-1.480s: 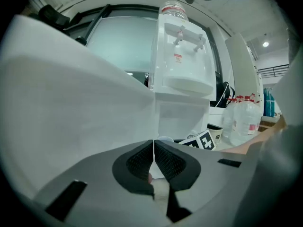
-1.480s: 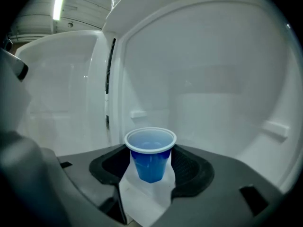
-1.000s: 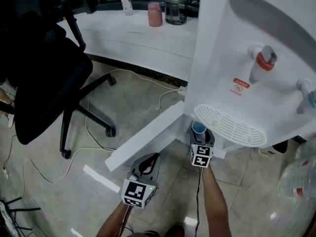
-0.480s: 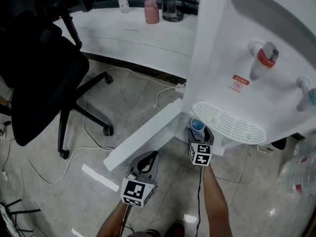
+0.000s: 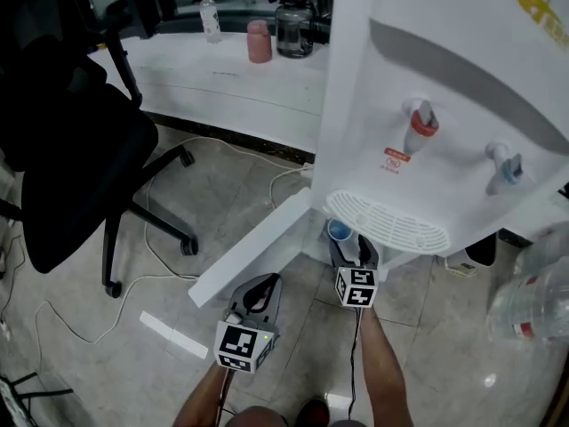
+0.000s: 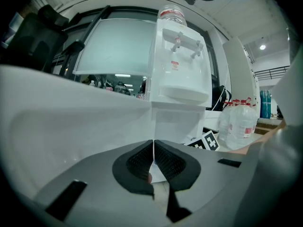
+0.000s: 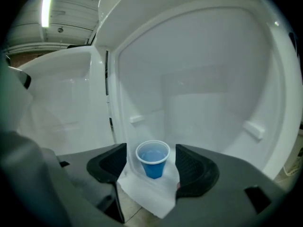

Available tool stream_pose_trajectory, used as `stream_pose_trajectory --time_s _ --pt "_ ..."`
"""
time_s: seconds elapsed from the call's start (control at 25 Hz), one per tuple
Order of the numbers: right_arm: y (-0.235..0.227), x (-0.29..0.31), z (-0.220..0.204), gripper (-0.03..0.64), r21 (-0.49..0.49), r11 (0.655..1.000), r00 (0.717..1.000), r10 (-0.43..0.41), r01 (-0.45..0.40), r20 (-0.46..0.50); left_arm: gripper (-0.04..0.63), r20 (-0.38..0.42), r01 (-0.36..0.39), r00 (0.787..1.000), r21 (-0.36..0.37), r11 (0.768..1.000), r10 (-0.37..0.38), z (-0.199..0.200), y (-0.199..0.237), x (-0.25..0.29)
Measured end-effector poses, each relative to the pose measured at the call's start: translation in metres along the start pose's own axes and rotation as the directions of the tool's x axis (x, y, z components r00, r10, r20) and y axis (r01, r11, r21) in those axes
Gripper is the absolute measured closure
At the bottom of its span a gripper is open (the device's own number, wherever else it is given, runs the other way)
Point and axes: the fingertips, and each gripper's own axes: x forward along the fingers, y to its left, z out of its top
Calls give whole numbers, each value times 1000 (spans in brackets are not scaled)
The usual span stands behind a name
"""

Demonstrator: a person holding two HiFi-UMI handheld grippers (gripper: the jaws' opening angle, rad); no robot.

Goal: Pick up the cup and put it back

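A small blue cup [image 7: 153,159] stands upright on the white floor of the water dispenser's lower cabinet [image 7: 203,98]. My right gripper [image 7: 151,151] is open, with a pad on each side of the cup and a gap to both. In the head view the cup [image 5: 339,230] shows just under the drip tray, in front of the right gripper [image 5: 348,245]. My left gripper [image 5: 264,285] hangs lower left over the floor. Its pads [image 6: 142,161] are shut against each other with nothing held.
The white water dispenser [image 5: 444,105] has its cabinet door [image 5: 258,247] swung open to the left. A black office chair [image 5: 62,158] and loose cables [image 5: 160,265] are on the floor at left. Big water bottles [image 5: 533,301] stand at right. A white desk [image 5: 222,69] runs behind.
The head view has shifted, so the dispenser sits further left and shows more of its top. Both grippers and the cup keep about the same places.
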Motion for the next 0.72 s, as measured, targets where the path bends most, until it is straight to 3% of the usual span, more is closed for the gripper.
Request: stream_pose_trajectory --time_s 0.28,0.52,0.72 --pt "5 -61 34 298 27 999 999 31 -32 34 565 34 29 999 22 999 -30 35 -12 -7" --pt "-11 -123 67 357 73 997 996 -32 26 80 566 41 45 998 21 999 -46 55 -21 -13" --pt "-22 -174 92 410 56 996 992 -80 75 94 566 40 49 998 24 999 -50 69 -27 -18"
